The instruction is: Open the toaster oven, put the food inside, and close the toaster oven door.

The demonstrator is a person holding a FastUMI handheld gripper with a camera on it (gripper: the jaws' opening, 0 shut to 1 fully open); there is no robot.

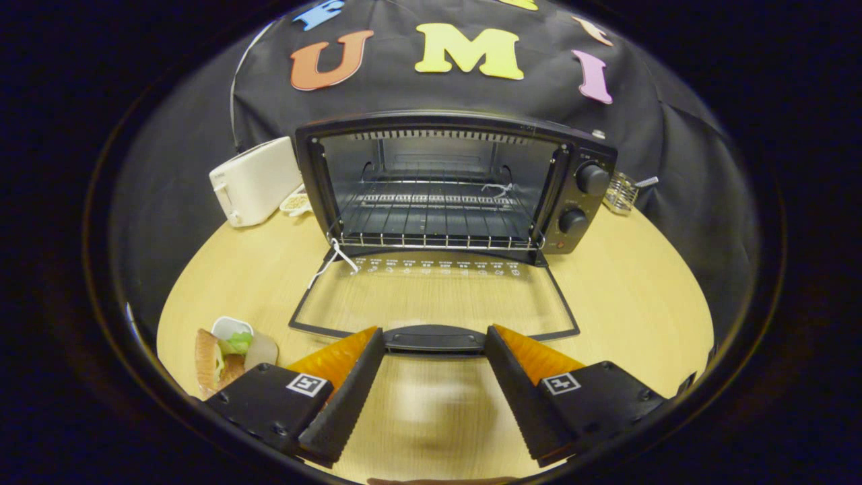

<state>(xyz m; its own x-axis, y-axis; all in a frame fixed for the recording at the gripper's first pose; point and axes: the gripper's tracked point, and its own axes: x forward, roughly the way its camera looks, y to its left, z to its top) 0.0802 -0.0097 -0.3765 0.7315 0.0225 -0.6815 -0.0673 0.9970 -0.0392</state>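
Note:
The black toaster oven [579, 202] stands at the back of the round wooden table with its glass door [434, 296] folded down flat toward me. Its wire rack [438, 215] is bare. My gripper [434, 337] is open, its fingertips flanking the door handle [434, 339] on either side without pressing it. The food, a sandwich with lettuce [219, 357] on a plate, lies to the left of my left finger near the table's front edge.
A white toaster [252, 182] sits to the left of the oven, with a small dish [295, 201] between them. A wire basket [619, 192] stands to the oven's right. A white string [333, 259] hangs from the rack's left corner.

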